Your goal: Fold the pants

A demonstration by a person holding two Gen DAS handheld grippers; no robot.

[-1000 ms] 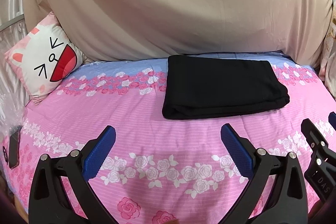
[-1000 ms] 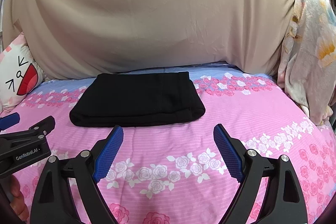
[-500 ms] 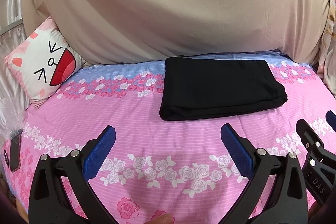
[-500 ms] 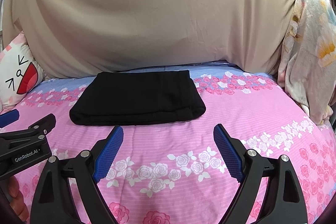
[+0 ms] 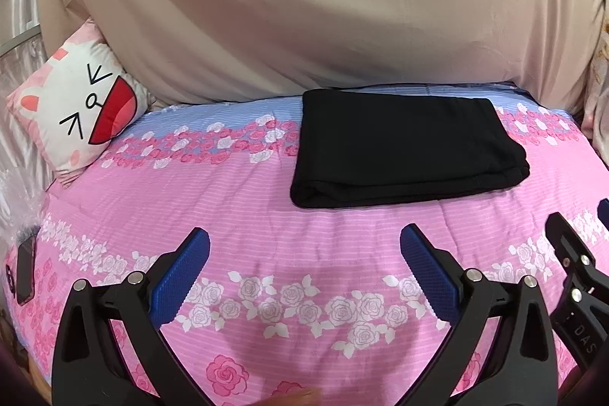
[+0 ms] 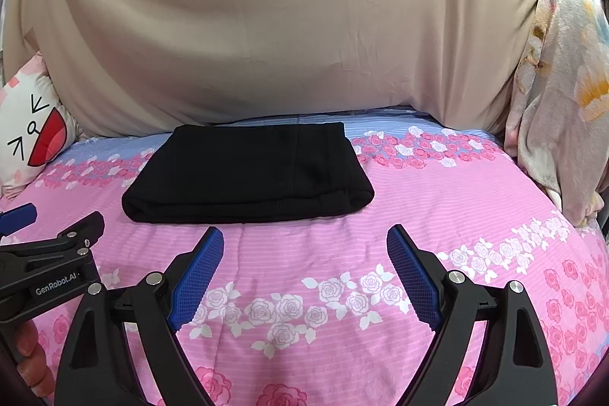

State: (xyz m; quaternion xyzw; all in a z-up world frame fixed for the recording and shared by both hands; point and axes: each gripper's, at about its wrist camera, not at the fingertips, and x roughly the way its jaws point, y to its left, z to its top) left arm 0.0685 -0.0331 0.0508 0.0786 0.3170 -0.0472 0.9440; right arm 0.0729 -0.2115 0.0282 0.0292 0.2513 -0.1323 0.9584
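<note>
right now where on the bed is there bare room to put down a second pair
Bare sheet lies between the cat pillow and the folded black pants, and in front of the pants toward both open grippers. Right of the pants is bare too. Behind them it is tight against the beige cloth.

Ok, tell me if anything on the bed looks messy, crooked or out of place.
Nothing stands out. The black pants lie folded in a neat, flat rectangle on the pink bedsheet. The left claw and the right claw are open and hold nothing. A dark phone lies near the bed's left edge, flat.
</note>
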